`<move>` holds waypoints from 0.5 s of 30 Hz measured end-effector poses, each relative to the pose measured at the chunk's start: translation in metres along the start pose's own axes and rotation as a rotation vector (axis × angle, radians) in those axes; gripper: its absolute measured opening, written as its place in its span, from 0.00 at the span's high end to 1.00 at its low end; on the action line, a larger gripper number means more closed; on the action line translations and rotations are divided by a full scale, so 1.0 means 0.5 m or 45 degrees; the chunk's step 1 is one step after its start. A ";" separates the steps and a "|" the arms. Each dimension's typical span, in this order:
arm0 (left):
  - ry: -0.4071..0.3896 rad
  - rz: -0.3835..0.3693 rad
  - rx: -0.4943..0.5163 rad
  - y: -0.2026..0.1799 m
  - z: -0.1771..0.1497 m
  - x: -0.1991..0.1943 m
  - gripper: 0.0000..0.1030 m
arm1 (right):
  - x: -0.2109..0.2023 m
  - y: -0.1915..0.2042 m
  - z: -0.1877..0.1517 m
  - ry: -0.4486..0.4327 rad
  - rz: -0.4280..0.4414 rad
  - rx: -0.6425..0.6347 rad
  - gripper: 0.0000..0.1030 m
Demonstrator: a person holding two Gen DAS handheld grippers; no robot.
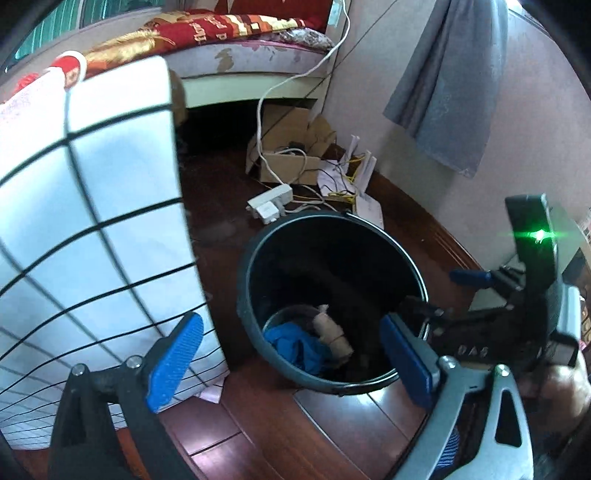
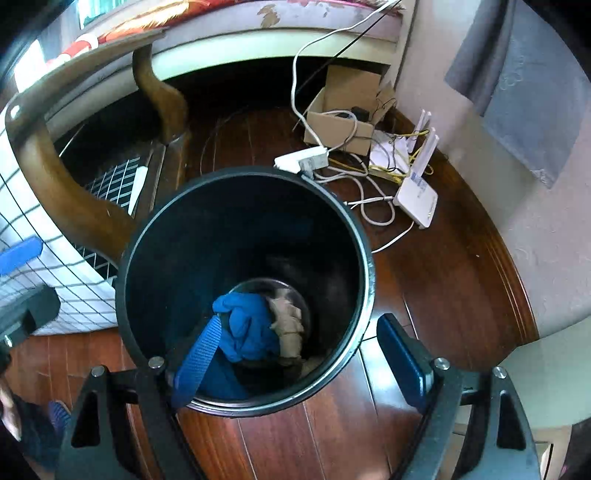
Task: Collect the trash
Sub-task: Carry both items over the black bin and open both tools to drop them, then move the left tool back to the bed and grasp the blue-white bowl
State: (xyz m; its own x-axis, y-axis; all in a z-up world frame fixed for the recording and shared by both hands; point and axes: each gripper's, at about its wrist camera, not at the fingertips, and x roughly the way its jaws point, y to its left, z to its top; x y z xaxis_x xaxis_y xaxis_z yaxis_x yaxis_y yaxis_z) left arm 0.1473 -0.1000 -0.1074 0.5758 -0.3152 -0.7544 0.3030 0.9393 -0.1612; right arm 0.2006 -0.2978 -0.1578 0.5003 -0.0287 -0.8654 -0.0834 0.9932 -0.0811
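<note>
Floor (image 2: 436, 295) is dark red-brown wood planks, glossy, w/ daylight reflections. Wall (image 2: 546, 236) is pale pinkish plaster; a grey cloth (image 1: 450, 81) hangs on it. In the back stands a bed (image 1: 236, 62) w/ a worn, peeling edge and a red-gold blanket (image 1: 192, 31). Under the bed it is dark. A white cloth w/ black grid lines (image 1: 92, 221) hangs at left, beside curved brown wooden legs (image 2: 62, 184).

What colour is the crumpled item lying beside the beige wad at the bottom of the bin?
Bright blue; clearest in the right wrist view.
</note>
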 end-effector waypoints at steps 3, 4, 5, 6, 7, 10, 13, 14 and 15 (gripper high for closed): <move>-0.031 0.037 0.003 0.004 -0.004 -0.026 0.05 | -0.026 0.006 0.002 -0.027 0.001 0.019 0.14; -0.045 0.052 0.001 0.007 -0.002 -0.035 0.05 | -0.034 0.009 0.004 -0.036 -0.003 0.023 0.12; -0.057 0.063 0.000 0.011 0.003 -0.039 0.05 | -0.040 0.012 0.005 -0.045 -0.002 0.024 0.11; -0.070 0.077 -0.003 0.014 0.002 -0.050 0.04 | -0.053 0.016 0.005 -0.058 0.003 0.025 0.09; -0.079 0.093 -0.006 0.017 0.004 -0.059 0.03 | -0.061 0.020 0.007 -0.067 0.006 0.023 0.08; -0.084 0.130 -0.007 0.025 0.009 -0.082 0.03 | -0.101 0.047 0.010 -0.095 0.003 -0.014 0.08; -0.103 0.151 -0.004 0.030 0.011 -0.117 0.02 | -0.137 0.075 0.015 -0.124 -0.013 -0.059 0.08; -0.116 0.157 0.001 0.029 0.013 -0.127 0.02 | -0.147 0.085 0.019 -0.127 -0.027 -0.072 0.08; -0.129 0.166 0.005 0.030 0.014 -0.139 0.02 | -0.159 0.094 0.023 -0.133 -0.030 -0.079 0.08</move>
State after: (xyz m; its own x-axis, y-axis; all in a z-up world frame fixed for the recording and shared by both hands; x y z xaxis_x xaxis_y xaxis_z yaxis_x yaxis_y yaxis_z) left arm 0.1173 -0.0649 -0.0529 0.6839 -0.2030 -0.7007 0.2236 0.9726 -0.0636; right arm 0.1668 -0.2477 -0.0872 0.5897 -0.0370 -0.8068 -0.1223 0.9833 -0.1345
